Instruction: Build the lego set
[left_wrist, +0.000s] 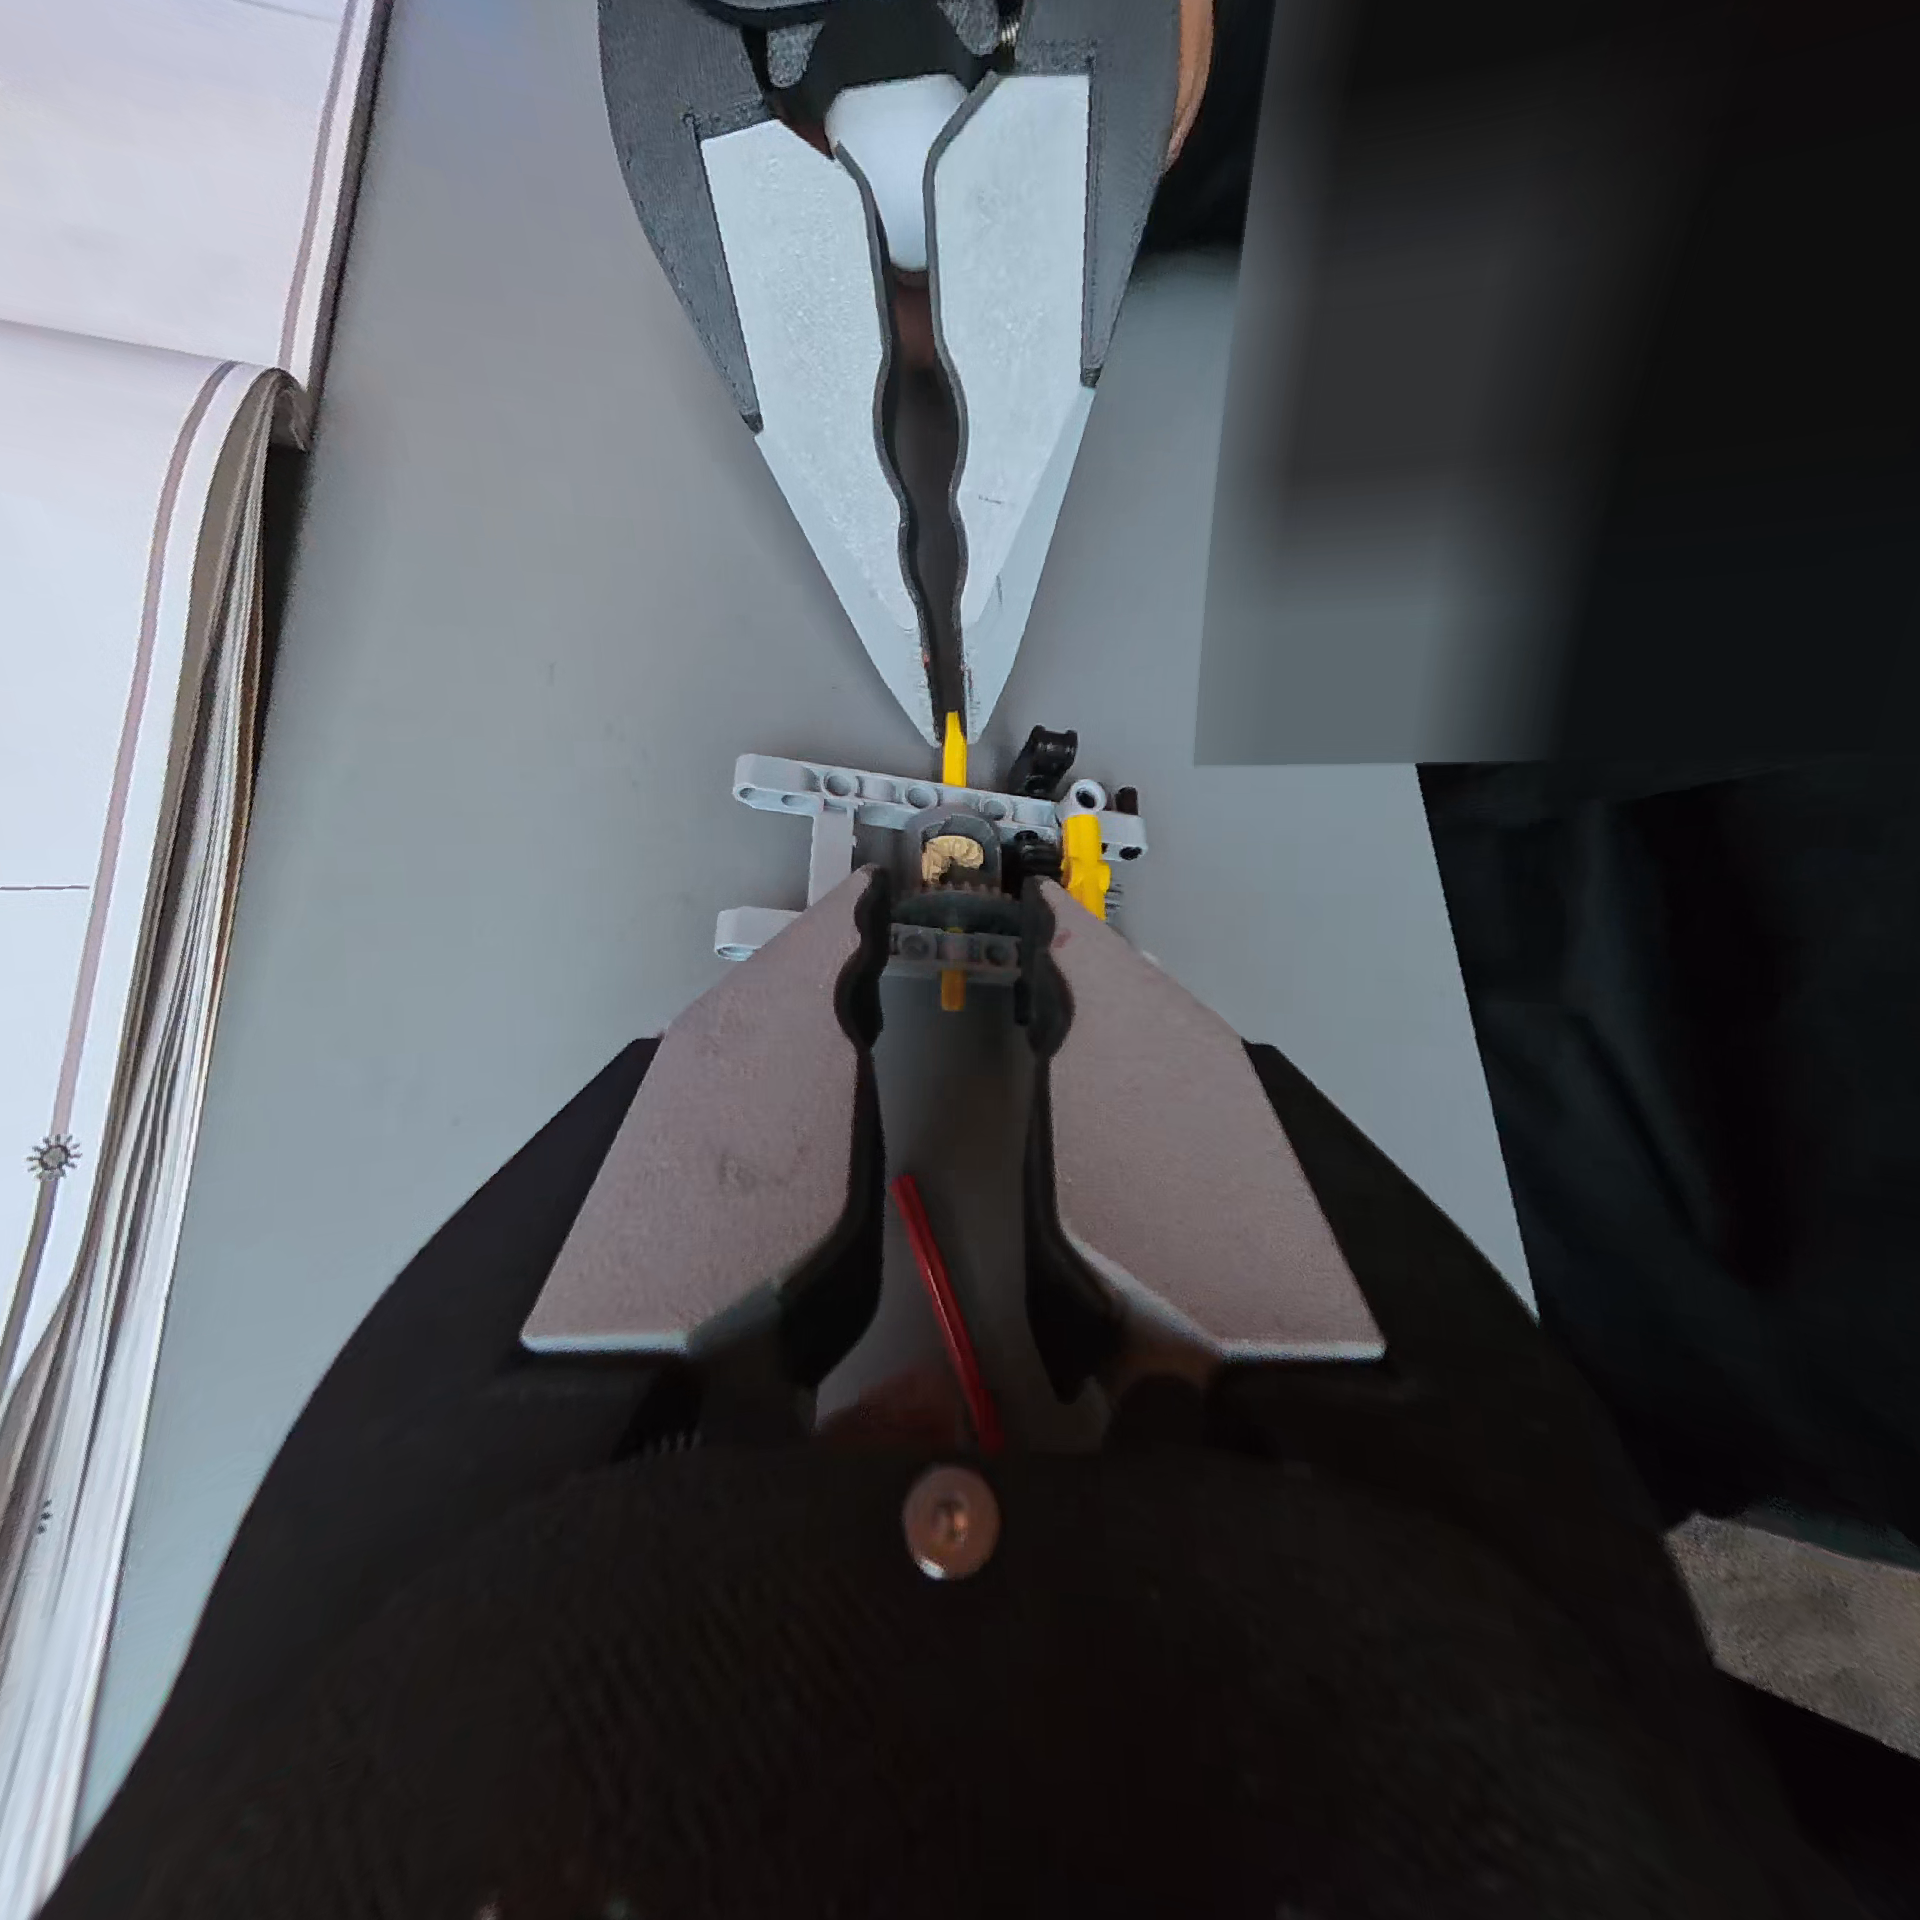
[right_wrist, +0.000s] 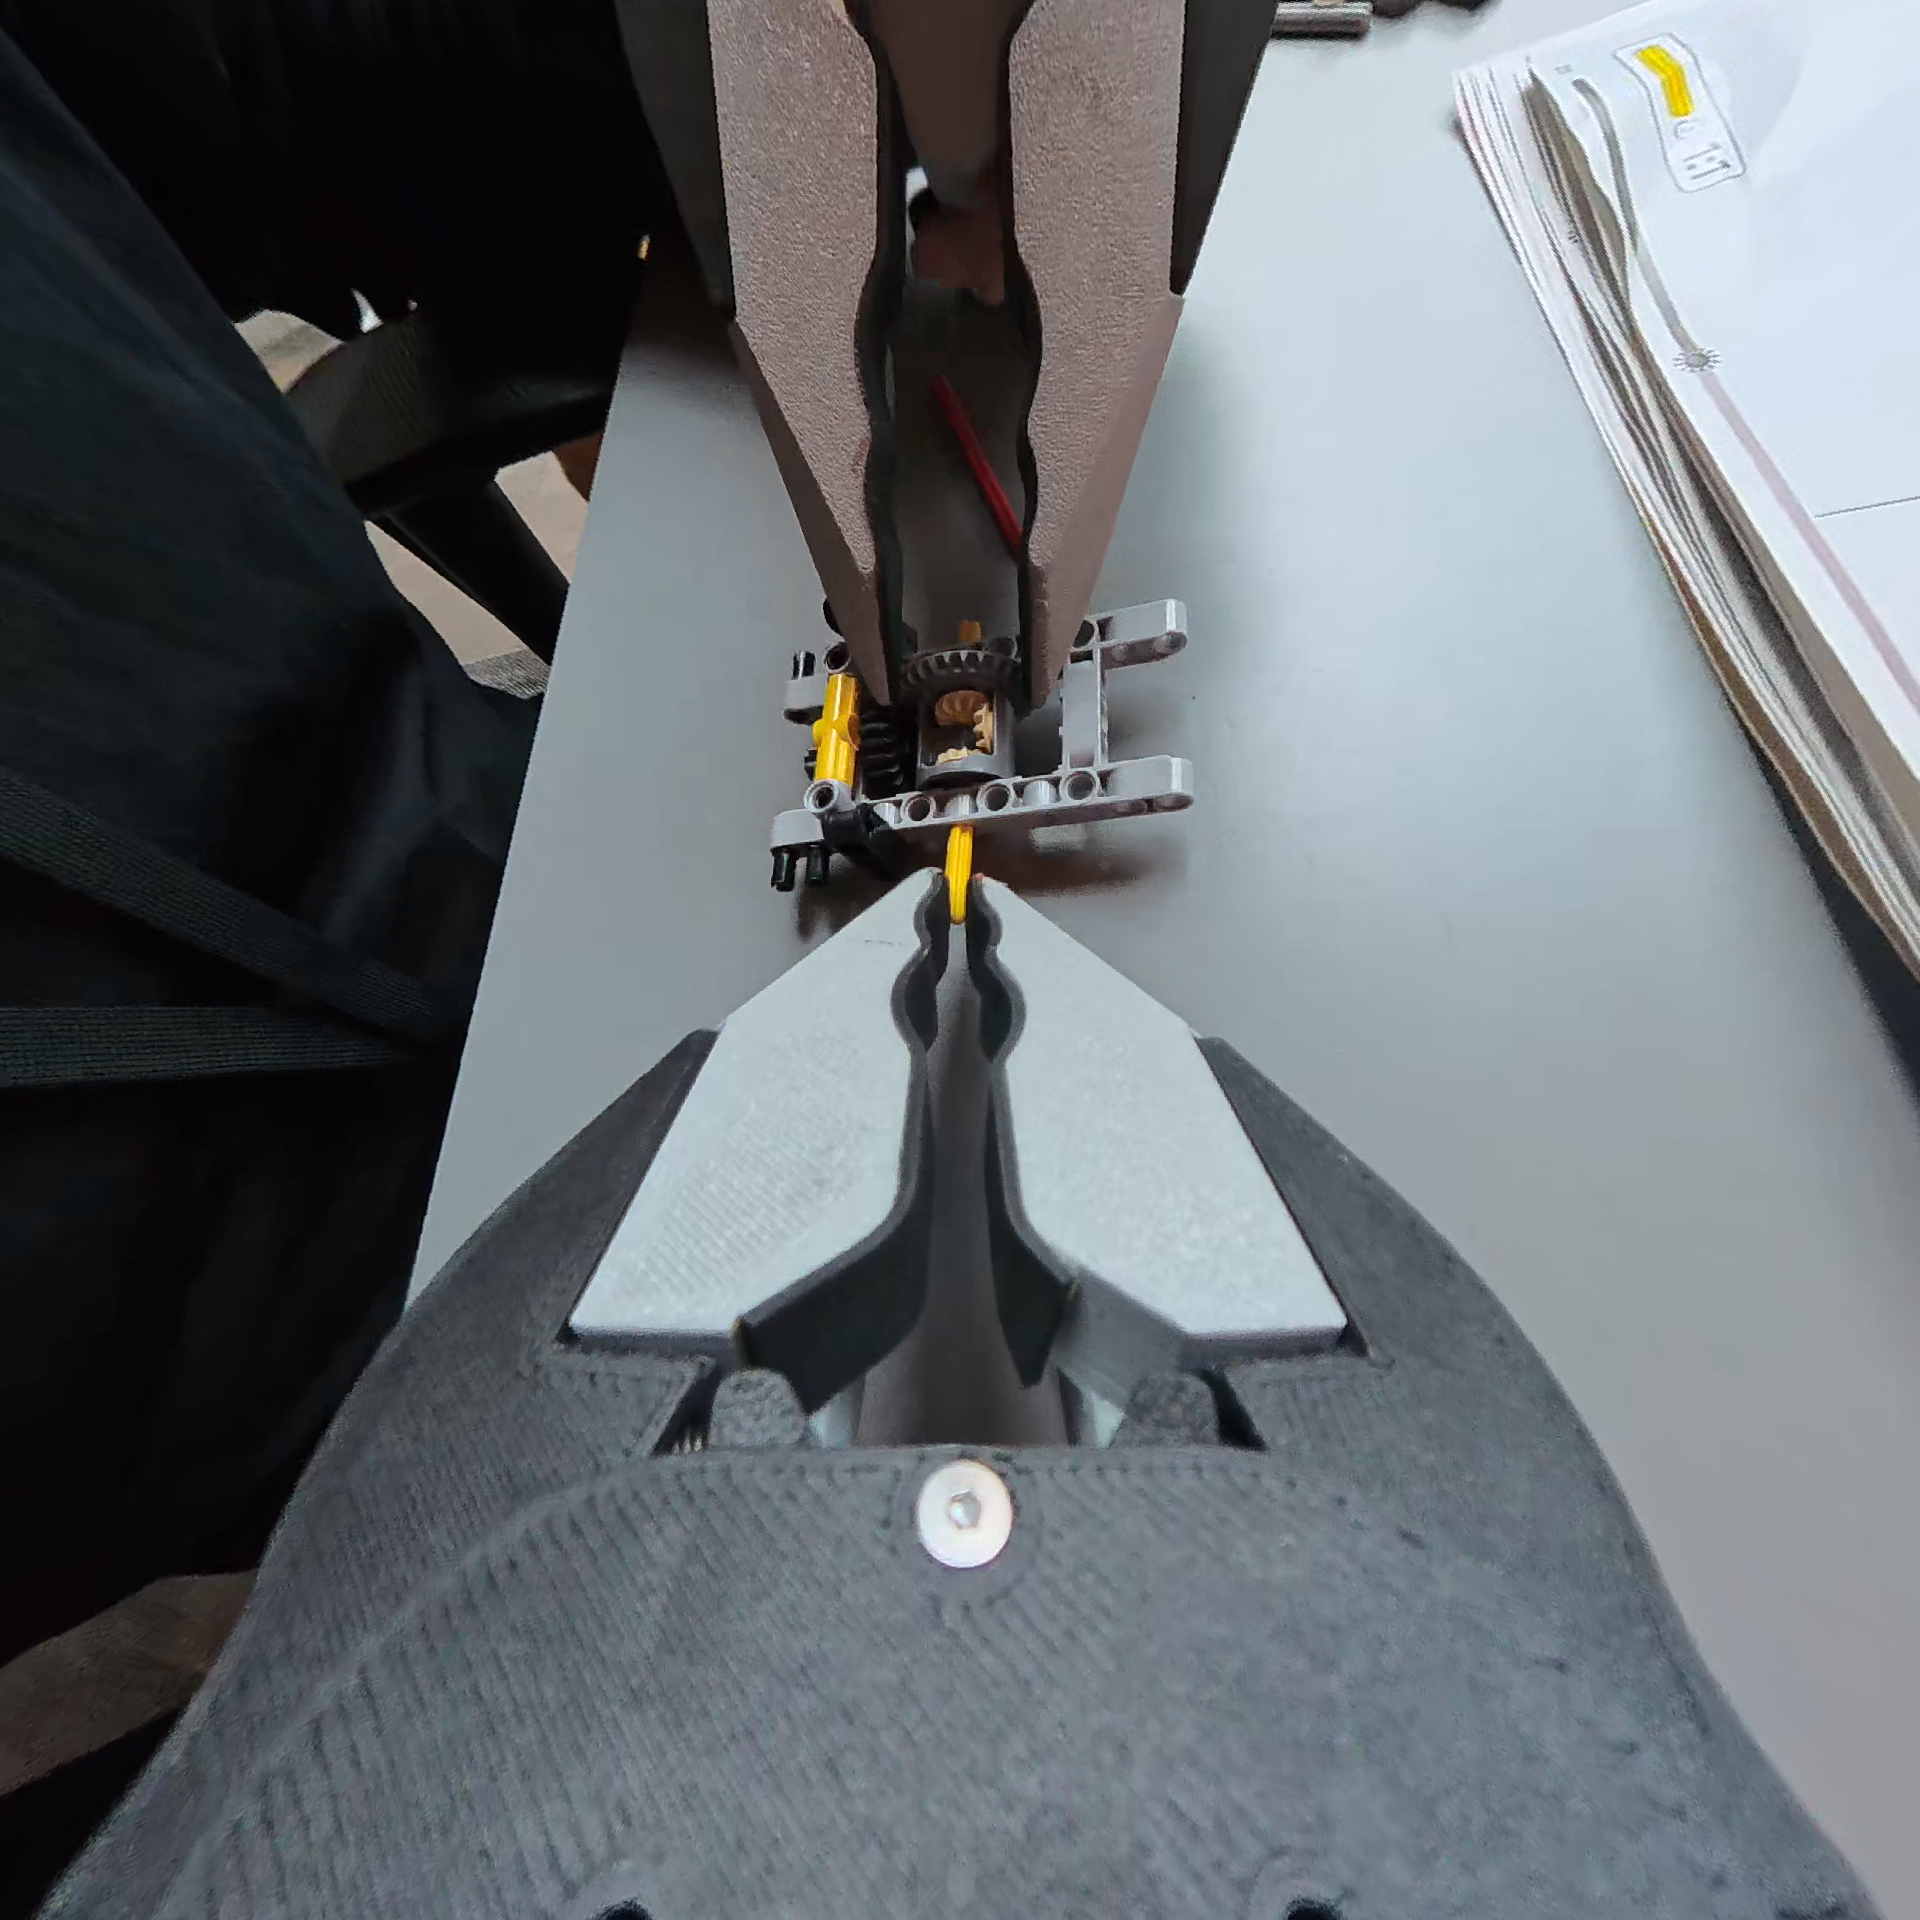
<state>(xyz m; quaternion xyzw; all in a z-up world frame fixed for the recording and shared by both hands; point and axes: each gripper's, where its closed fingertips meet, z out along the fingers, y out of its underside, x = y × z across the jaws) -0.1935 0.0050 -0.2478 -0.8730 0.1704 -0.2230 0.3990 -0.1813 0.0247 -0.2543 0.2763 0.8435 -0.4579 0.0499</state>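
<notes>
Right wrist view: yellow axle (right_wrist: 958, 875) pinched at the frame's (right_wrist: 997, 800) near beam.

Right gripper (right_wrist: 958, 883) is clamped on the axle's outer end; the axle's long axis runs straight ahead along the fingers into the grey frame, which sits on the table (right_wrist: 1403, 935) near its left edge. Any push would follow that line. Left gripper (right_wrist: 961, 675) faces it from the far side, closed around the frame's gear housing (right_wrist: 961, 727), so the right one is nearer the axle. How deep the axle sits is hidden by the beam. A booklet (right_wrist: 1766, 416) lies toward the right edge, cut off.
</notes>
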